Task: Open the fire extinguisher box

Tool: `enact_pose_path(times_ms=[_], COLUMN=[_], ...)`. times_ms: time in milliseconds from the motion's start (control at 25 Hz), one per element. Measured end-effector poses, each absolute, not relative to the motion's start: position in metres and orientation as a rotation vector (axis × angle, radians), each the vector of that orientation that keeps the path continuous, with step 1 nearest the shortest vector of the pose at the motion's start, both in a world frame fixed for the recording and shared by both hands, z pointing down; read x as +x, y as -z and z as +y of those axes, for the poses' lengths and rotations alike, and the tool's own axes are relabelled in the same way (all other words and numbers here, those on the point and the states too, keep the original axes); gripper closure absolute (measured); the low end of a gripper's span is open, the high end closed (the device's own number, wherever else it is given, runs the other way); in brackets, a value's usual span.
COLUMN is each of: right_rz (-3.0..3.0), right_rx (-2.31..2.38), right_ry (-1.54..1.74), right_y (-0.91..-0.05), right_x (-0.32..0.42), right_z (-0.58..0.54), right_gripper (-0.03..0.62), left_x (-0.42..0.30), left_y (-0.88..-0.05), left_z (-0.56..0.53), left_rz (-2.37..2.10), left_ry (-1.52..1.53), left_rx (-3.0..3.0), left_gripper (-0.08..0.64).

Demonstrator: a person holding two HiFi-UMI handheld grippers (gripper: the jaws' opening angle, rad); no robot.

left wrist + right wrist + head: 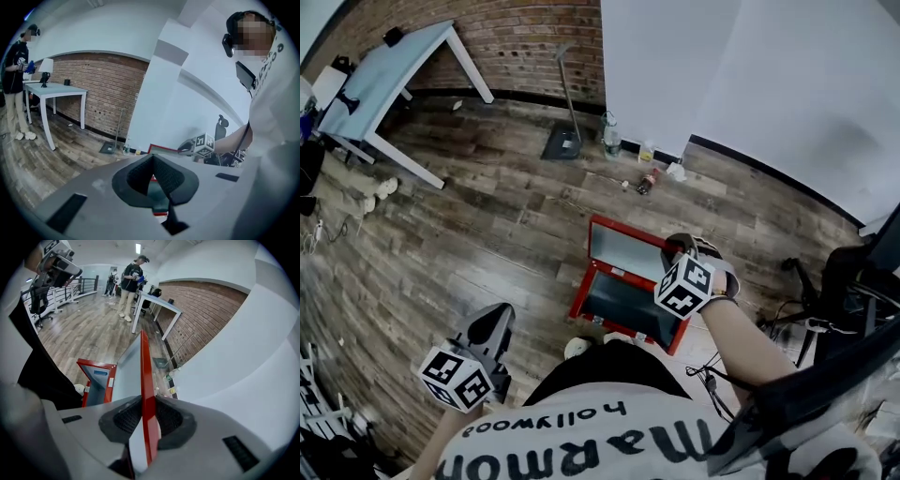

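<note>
1. Clamping the open lid (142, 380) of the fire extinguisher box (623, 305), the right gripper (146, 417) is pressing both pads on the lid's red edge. Its jaws are standing only as far apart as that edge is thick.
2. The fire extinguisher box is lying on the wooden floor (487, 216) just in front of the person, between the person and the white wall (750, 66). Its red body is facing upward and is showing a grey interior.
3. The lid is rising from the far side of the body, with its grey inner face turned toward the person. In the head view, the right gripper (677, 247) is meeting the lid at its right end.
4. The left gripper (152, 174) is hanging low at the person's left side, well apart from the box. Its jaws are closing fully on each other and are gripping nothing.
5. A white table (389, 70) is standing near the brick wall (525, 37) at the far left.
6. Several bottles (611, 139) are sitting on the floor at the foot of the white wall, beyond the box.
7. A second person (132, 281) is standing beside the table.
</note>
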State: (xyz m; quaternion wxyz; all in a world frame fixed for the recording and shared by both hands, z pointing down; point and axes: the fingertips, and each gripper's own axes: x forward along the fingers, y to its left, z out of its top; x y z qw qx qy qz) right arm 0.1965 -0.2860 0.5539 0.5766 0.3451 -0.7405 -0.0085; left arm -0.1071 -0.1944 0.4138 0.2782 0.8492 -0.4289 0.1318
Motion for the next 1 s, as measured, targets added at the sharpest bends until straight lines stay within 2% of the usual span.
enact_pose_path(times_ms=[1000], right_rz=[-1.708], right_rx=[0.769], right_ry=[-0.027], right_y=[-0.586], right_x=[0.221], right_z=[-0.327], right_gripper=[0.518], left_x=[-0.116], left_y=[-0.424], left_z=[-0.181], left_rz=[-1.255], left_ry=[-0.411], left_rx=[2.162], left_gripper=[0.554])
